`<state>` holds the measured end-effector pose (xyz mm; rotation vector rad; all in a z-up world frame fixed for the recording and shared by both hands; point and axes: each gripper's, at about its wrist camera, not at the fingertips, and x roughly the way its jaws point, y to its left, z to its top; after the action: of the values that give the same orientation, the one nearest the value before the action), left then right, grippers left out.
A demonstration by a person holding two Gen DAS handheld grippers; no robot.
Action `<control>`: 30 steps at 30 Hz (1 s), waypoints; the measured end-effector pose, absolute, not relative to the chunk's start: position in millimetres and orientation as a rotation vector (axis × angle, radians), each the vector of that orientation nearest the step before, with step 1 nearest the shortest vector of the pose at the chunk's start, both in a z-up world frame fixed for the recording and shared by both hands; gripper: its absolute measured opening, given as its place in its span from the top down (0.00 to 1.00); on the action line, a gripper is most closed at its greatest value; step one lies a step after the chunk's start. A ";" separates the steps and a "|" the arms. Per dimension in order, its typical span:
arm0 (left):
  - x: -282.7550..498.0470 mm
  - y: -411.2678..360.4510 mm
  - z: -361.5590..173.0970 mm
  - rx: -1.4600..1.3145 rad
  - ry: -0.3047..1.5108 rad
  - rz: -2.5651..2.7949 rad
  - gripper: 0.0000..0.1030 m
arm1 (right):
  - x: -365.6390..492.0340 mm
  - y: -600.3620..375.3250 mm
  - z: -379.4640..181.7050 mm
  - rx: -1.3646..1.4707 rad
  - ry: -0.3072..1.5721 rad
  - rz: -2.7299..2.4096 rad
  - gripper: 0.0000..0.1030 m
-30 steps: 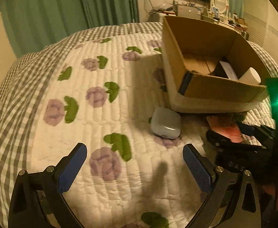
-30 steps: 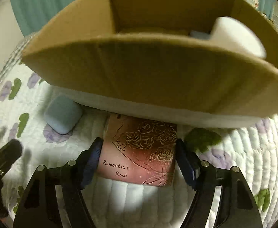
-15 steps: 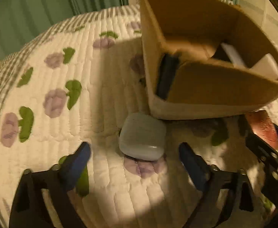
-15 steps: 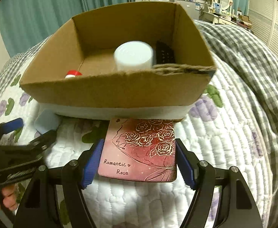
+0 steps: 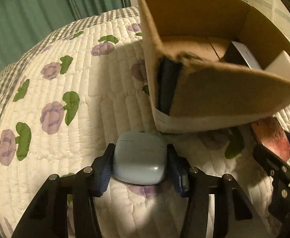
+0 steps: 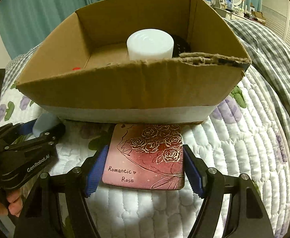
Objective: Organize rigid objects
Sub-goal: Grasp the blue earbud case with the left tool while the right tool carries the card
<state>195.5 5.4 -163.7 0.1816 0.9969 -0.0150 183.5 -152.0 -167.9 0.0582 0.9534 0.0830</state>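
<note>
A pale blue rounded case (image 5: 140,157) lies on the quilt just in front of the cardboard box (image 5: 224,91). My left gripper (image 5: 140,164) is shut on the case, a pad against each side. A pink "Romantic Rose" tin (image 6: 146,158) lies flat before the box (image 6: 125,91). My right gripper (image 6: 145,172) is shut on the tin, pads touching its two long sides. In the box stand a white cylinder (image 6: 150,43) and dark items. The tin also shows in the left wrist view (image 5: 272,138).
The white floral quilt (image 5: 65,119) covers the bed. A grey checked blanket (image 6: 264,45) lies to the right. Green curtains (image 5: 45,6) hang behind. The left gripper's black frame (image 6: 25,152) and a hand show at the right view's left edge.
My left gripper moved forward to the blue case and closed on it. My right gripper stayed around the pink tin and lifted its view slightly above the box.
</note>
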 end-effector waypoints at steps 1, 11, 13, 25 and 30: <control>192.6 4.0 -163.8 0.187 0.996 -0.015 0.50 | 184.0 -152.1 -166.6 0.053 0.951 0.089 0.30; 161.8 -2.6 -143.4 0.151 1.034 -0.034 0.50 | 157.6 -153.3 -145.4 0.030 0.933 0.090 0.30; 155.4 -2.1 -137.6 0.144 1.030 -0.031 0.50 | 153.6 -153.5 -140.0 0.026 0.928 0.086 0.30; 108.3 -14.4 -85.9 0.116 0.966 -0.024 0.50 | 125.0 -161.9 -98.3 0.003 0.878 0.098 0.30; 103.9 -15.8 -54.0 0.098 0.918 -0.034 0.50 | 112.6 -165.4 -70.0 -0.009 0.833 0.103 0.30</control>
<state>103.9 -15.8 -54.0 0.0981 0.9182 -0.0337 112.6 -165.4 -70.0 -0.0093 0.8329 0.1031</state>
